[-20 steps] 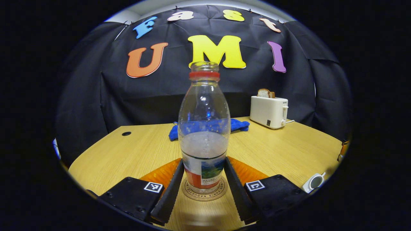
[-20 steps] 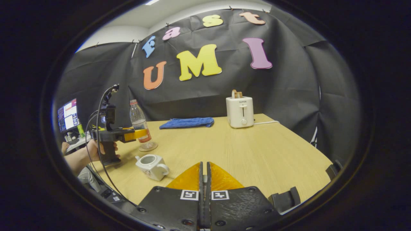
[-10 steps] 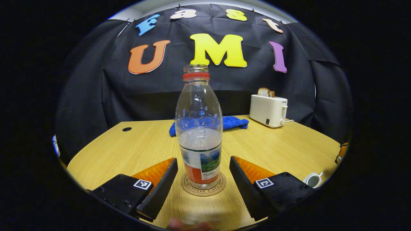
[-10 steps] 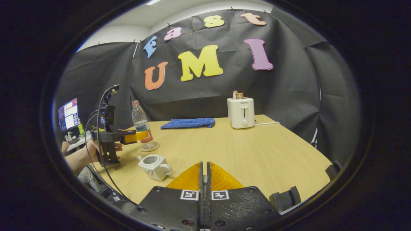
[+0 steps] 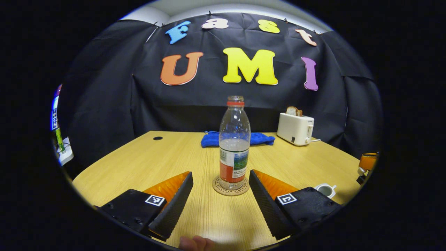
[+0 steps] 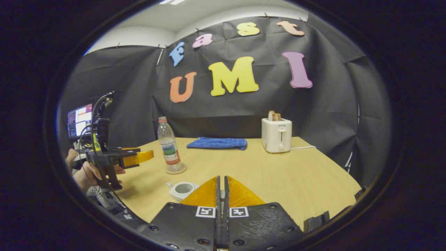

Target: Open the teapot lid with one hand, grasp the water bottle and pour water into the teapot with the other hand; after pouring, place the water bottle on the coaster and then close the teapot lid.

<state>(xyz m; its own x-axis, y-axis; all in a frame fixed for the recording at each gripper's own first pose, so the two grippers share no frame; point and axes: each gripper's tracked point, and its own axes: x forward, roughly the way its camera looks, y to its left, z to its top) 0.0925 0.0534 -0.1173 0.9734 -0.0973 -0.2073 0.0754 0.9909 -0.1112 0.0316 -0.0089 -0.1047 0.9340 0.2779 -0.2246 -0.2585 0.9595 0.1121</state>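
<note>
One water bottle (image 5: pixel 234 144) stood upright on its coaster (image 5: pixel 231 185); we held the left gripper (image 5: pixel 220 195) fingers spread, clear of it. Right gripper (image 6: pixel 221 195) fingers pressed together; lidless teapot (image 6: pixel 183 189) nearby.

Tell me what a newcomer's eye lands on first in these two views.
First, the water bottle, uncapped and partly full, standing upright on the round coaster mid-table, with the open left claw short of it on the near side. Next, the white toaster with bread in its slot at the table's far edge, beside the blue cloth. The lidless teapot sits just ahead of the shut right claw.
</note>
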